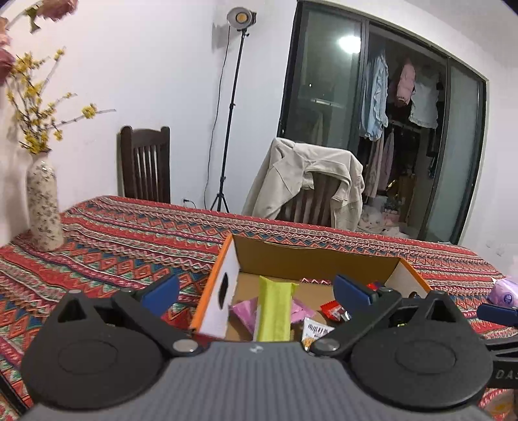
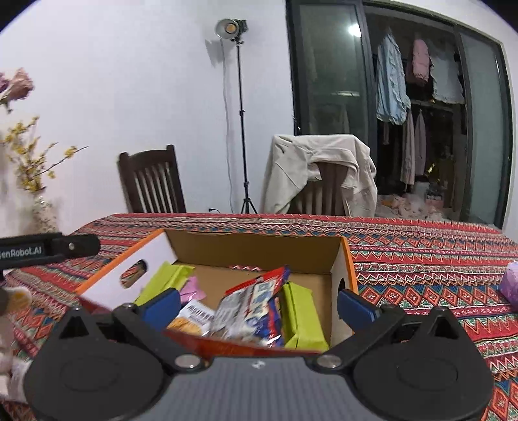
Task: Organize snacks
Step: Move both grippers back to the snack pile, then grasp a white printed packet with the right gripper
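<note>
Patterned tablecloth (image 1: 136,239), vase (image 1: 43,207) (far left), draped chair (image 2: 319,171)

bright studio lamp (image 1: 241,16) glare, window reflection, fisheye-bent edges, blurred flowers (image 1: 55,6)

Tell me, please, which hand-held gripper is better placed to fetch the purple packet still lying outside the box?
Probably the right hand-held gripper: it is open and empty, and the purple packet lies on the tablecloth on its side, right of the box.
</note>
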{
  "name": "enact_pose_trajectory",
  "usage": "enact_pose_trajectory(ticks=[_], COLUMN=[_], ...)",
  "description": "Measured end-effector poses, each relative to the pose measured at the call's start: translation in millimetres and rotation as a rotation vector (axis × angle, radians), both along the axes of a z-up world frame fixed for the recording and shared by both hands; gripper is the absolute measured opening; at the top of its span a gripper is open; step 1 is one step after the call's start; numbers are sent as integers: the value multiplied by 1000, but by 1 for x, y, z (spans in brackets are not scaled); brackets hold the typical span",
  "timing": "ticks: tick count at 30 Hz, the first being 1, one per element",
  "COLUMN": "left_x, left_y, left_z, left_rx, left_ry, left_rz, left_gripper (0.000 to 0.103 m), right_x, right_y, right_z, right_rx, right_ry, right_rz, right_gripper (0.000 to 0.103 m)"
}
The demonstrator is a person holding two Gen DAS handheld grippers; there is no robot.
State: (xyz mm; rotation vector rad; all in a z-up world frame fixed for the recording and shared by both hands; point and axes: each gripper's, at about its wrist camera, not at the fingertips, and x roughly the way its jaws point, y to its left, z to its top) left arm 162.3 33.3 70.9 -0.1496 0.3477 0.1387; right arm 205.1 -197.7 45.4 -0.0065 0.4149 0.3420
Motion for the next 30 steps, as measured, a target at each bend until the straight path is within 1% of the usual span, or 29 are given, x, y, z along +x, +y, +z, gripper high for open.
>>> enact_pose_trajectory(ticks=[4,12,21,24,30], left_x=[-30,-77,-119,-130,-136], left_y=[1,15,28,31,34], left_z=[-3,-26,-53,-61,-70], left_rx=[19,14,14,12,8], left_ry=[-18,12,56,65,88], left_rz=[-2,-8,1,-10,-11], left_gripper=[103,103,103,103,103], right_x=[-32,-84,-117,-123,-130], right_y=[-1,-2,-2,-4,-1], right_z=[-1,-17,-39,-48,-61], right_rx=[6,0,-11,-12,-5], right_ry=[-25,-23,16,39,87], right_rz=[29,54,57,51,46], right_gripper=[103,103,103,103,103])
